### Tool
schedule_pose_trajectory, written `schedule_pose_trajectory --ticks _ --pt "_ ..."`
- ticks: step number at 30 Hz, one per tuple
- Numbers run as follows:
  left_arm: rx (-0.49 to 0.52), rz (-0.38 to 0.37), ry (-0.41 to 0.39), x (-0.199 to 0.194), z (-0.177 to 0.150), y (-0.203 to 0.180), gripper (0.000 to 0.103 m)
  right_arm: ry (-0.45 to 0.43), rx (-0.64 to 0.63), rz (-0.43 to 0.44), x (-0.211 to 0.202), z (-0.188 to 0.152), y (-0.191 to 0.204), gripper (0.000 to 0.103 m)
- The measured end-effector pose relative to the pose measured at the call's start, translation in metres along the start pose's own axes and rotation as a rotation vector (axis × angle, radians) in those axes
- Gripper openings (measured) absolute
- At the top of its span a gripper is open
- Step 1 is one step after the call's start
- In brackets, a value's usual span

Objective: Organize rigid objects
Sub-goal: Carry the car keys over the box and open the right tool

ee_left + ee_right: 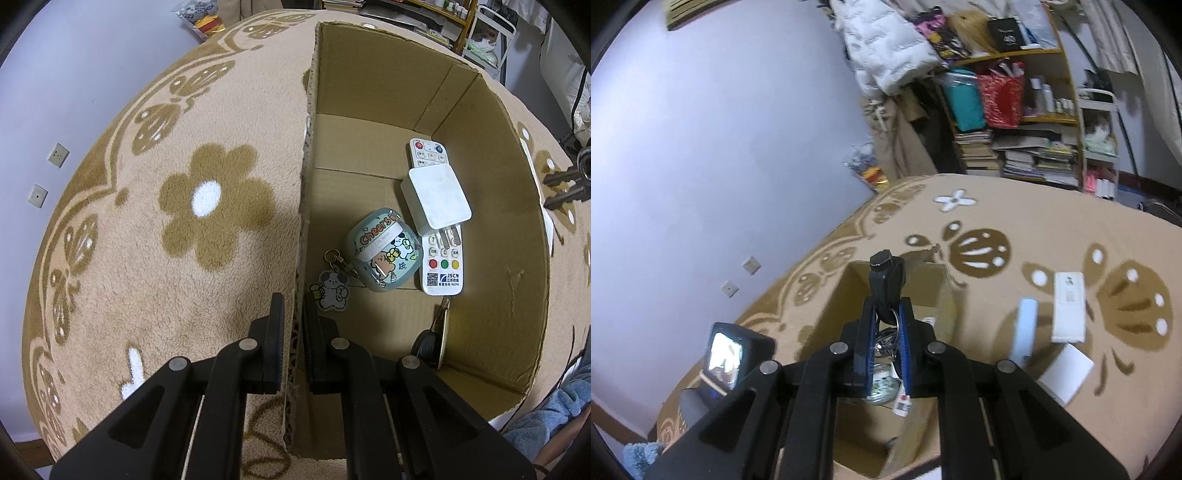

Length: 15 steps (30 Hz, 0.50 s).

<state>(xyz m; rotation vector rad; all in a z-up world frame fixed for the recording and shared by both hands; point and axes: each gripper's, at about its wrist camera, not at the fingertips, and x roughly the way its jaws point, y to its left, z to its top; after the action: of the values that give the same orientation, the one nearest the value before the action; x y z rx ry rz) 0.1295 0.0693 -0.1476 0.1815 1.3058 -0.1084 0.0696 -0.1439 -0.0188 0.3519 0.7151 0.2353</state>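
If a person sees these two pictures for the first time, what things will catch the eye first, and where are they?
In the left wrist view, the open cardboard box on the flowered beige carpet stands out; the left hand-held gripper is clamped on its near wall. Inside lie a white remote, a white charger on top of it, and a cartoon case beside them. In the right wrist view, the right hand-held gripper holds a black car key above the box.
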Motion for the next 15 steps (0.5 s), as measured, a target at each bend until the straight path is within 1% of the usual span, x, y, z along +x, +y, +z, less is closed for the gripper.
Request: schedule_pose_trajectory --ticks 3,10,15 --pt "0.003 0.002 -0.001 -0.001 0.0 0.0 0.008 0.006 -0.025 0.017 0.005 -0.003 0.009 0.013" --pt "0.003 0.002 -0.003 -0.001 0.0 0.0 0.008 0.107 -0.075 0.004 0.04 -0.025 0.024 0.013" --pt "0.001 -0.001 -0.002 -0.001 0.0 0.0 0.009 0.153 -0.098 -0.012 0.054 -0.038 0.027 0.013"
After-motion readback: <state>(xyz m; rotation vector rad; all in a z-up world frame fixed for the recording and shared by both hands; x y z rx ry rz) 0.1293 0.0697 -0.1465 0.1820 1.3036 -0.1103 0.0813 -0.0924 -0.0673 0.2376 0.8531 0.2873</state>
